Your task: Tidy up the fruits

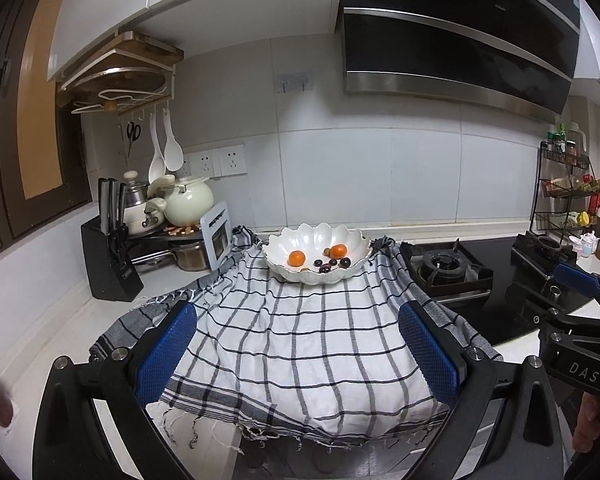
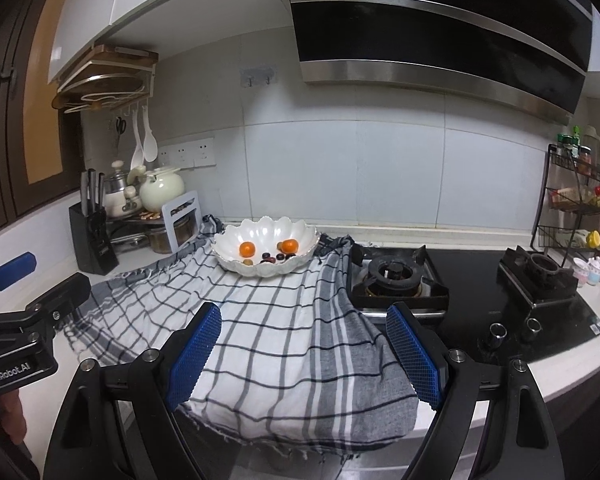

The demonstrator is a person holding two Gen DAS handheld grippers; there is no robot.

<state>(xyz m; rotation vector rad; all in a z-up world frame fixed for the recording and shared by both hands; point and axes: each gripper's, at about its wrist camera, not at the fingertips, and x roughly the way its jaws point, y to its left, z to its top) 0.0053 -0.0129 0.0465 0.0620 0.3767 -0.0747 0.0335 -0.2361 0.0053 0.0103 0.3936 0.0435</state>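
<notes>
Fruits (image 1: 324,261): two oranges and small dark pieces in a white scalloped bowl (image 1: 296,236).

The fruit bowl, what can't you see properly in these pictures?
- Small dark fruits in the bowl: too small in both views to name.
- Counter under the checked cloth: covered by it, both views.
- Jars on the rack: tiny and bent at the right wrist view's edge.
- Pot beside the knife block: half hidden behind a stand, left wrist view.
</notes>
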